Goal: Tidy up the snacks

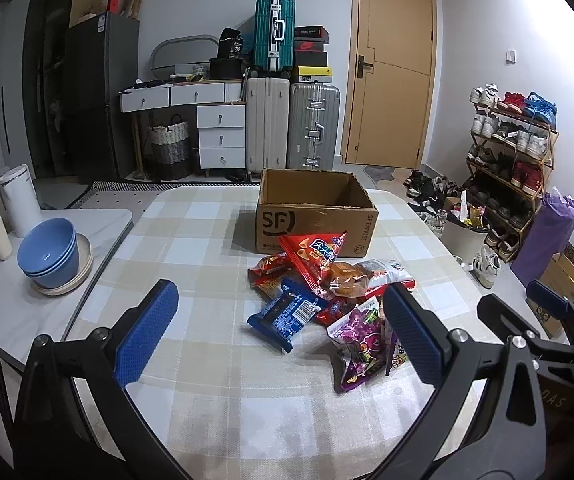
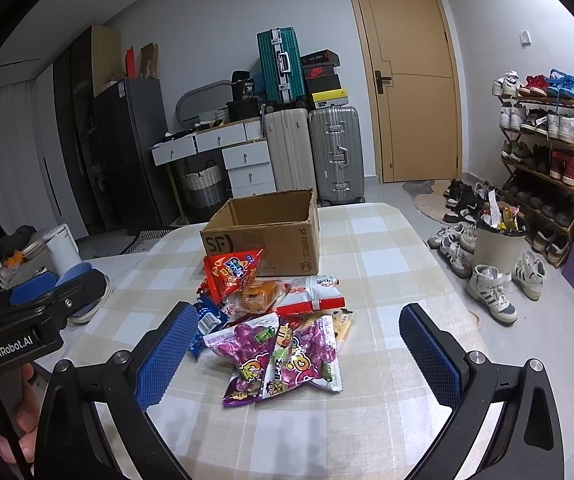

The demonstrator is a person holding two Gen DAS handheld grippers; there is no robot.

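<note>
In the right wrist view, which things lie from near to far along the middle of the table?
Purple candy bags → white and red packet → red triangular bag → open cardboard box.

left wrist: low over table, facing door | right wrist: same, further right | shared: snack pile (image 1: 327,292), box (image 2: 263,232)

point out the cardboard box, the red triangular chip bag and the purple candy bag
cardboard box (image 1: 287,224), left wrist view, on its printed front wall
red triangular chip bag (image 2: 233,270), right wrist view, on the bag's front face
purple candy bag (image 2: 247,346), right wrist view, on its upper front
</note>
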